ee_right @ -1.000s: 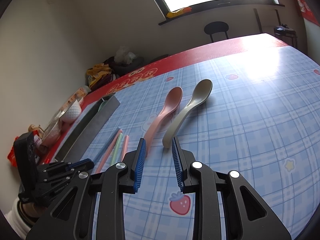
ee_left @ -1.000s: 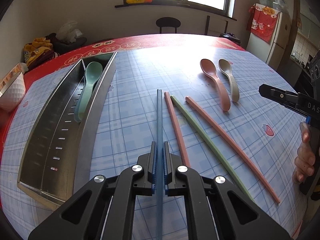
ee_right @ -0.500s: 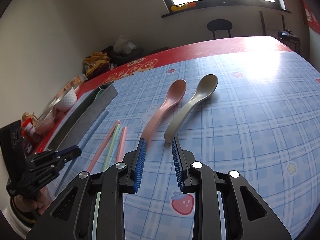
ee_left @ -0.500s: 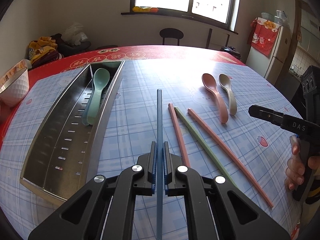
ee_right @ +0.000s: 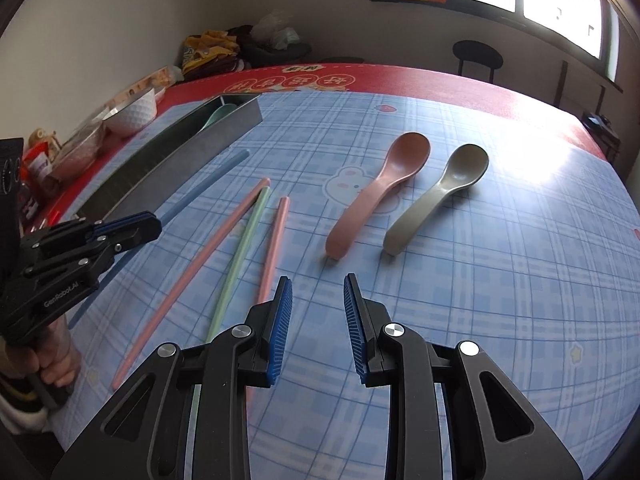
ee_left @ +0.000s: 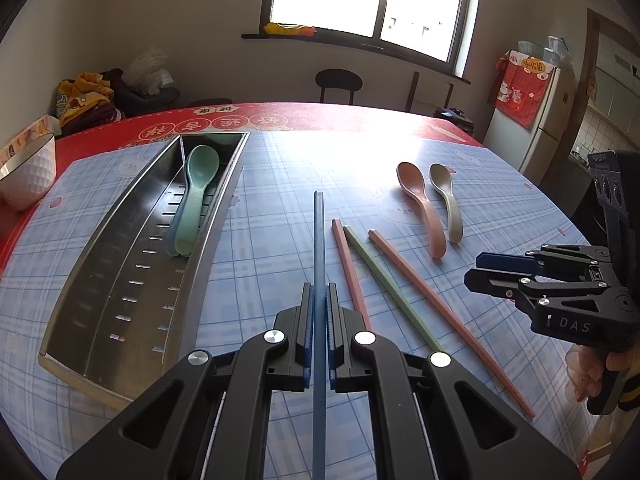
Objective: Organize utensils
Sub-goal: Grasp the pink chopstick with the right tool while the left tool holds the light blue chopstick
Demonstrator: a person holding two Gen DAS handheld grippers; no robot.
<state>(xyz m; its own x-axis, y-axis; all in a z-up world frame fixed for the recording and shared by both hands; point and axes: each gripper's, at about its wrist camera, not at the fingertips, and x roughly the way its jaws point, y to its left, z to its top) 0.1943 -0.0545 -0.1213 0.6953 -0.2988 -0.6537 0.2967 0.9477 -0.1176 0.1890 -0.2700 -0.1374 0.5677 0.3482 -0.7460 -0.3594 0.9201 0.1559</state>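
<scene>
Spreading ahead of both tools is a worktop (ee_left: pixel 280 184) under a blue checked cloth. Ahead and to the left of the left hand-held gripper (ee_left: pixel 319 300) lies a long metal tray (ee_left: pixel 120 280), with a green spoon (ee_left: pixel 194 196) inside at its far end. That left hand-held gripper is clamped on a blue chopstick (ee_left: pixel 319 240), which points straight forward from its fingers. Just to its right three more chopsticks lie loose on the cloth: a pink chopstick (ee_left: pixel 350 268), a green chopstick (ee_left: pixel 384 280) and a second pink chopstick (ee_left: pixel 440 312). Ahead of the right hand-held gripper (ee_right: pixel 318 300), whose fingers stand apart with nothing between them, lie a pink spoon (ee_right: pixel 376 192) and a grey spoon (ee_right: pixel 436 196), side by side. The step in hand seems to be carrying the blue chopstick to the tray. The next move likely calls for swinging it left, lining it up lengthwise over the tray, then letting go.
</scene>
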